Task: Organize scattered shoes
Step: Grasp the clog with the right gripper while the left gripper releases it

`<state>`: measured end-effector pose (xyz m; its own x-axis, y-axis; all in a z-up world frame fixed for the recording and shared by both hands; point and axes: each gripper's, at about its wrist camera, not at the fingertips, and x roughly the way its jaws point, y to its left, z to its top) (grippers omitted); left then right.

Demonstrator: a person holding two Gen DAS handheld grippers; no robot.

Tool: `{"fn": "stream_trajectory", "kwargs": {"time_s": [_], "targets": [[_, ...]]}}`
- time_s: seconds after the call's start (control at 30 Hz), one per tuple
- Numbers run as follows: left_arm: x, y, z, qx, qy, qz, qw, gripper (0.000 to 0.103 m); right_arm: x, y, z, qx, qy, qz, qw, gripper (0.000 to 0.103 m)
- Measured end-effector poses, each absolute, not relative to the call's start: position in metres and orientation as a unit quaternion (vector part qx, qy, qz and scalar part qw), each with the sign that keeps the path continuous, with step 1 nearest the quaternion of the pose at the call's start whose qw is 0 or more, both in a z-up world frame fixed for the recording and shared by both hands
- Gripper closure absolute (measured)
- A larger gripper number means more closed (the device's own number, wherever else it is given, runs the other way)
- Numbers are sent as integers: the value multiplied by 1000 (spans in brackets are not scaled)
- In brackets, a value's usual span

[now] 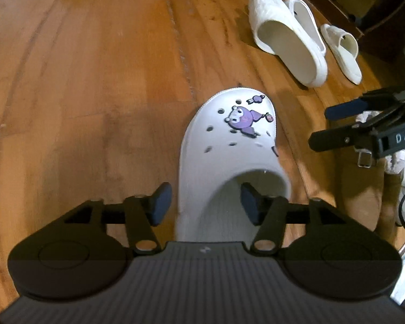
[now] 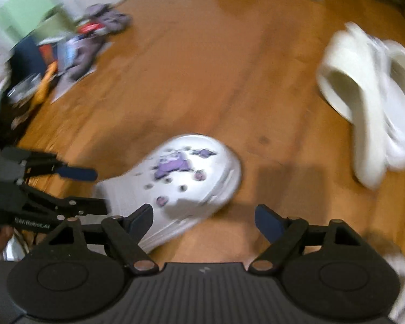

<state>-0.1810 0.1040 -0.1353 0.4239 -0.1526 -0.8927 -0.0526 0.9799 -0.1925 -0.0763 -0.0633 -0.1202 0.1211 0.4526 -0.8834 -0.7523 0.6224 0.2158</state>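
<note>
The left gripper [image 1: 206, 205] is hanging released astride the white clog [image 1: 226, 145]'s side wall, and should be backing away cleanly, judging it placed.

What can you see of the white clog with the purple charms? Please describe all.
The white clog looks like smooth foam, with vent holes and purple cartoon charms on its upper. It lies sole-down on the wooden floor, toe away from the left gripper, whose open jaws straddle its side wall without pressing it. No heel strap shows.
</note>
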Motion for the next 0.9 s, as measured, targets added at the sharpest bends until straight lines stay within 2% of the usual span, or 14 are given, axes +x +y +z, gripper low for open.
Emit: {"fn": "stream_trajectory", "kwargs": {"time_s": [0.23, 0.37, 0.53, 0.67, 0.73, 0.8, 0.9], "targets": [[-197, 119, -141, -95, 580, -46, 808, 30, -104, -7, -113, -226, 492, 475, 693, 32], [-198, 118, -138, -78, 589, -54, 803, 20, -123, 4, -112, -296, 460, 480, 686, 33], [-183, 115, -135, -45, 608, -57, 791, 20, -129, 21, -115, -348, 424, 480, 684, 33], [-158, 123, -127, -43, 628, -58, 775, 16, -108, 22, -115, -341, 472, 472, 661, 36], [-134, 124, -129, -21, 674, -79, 734, 16, -95, 18, -112, -317, 504, 471, 651, 36], [-115, 117, -121, 39, 704, -95, 703, 16, -78, 11, -109, -266, 552, 467, 637, 36], [-91, 104, -98, 109, 726, -111, 670, 15, -70, 3, -102, -237, 575, 459, 635, 36]]}}
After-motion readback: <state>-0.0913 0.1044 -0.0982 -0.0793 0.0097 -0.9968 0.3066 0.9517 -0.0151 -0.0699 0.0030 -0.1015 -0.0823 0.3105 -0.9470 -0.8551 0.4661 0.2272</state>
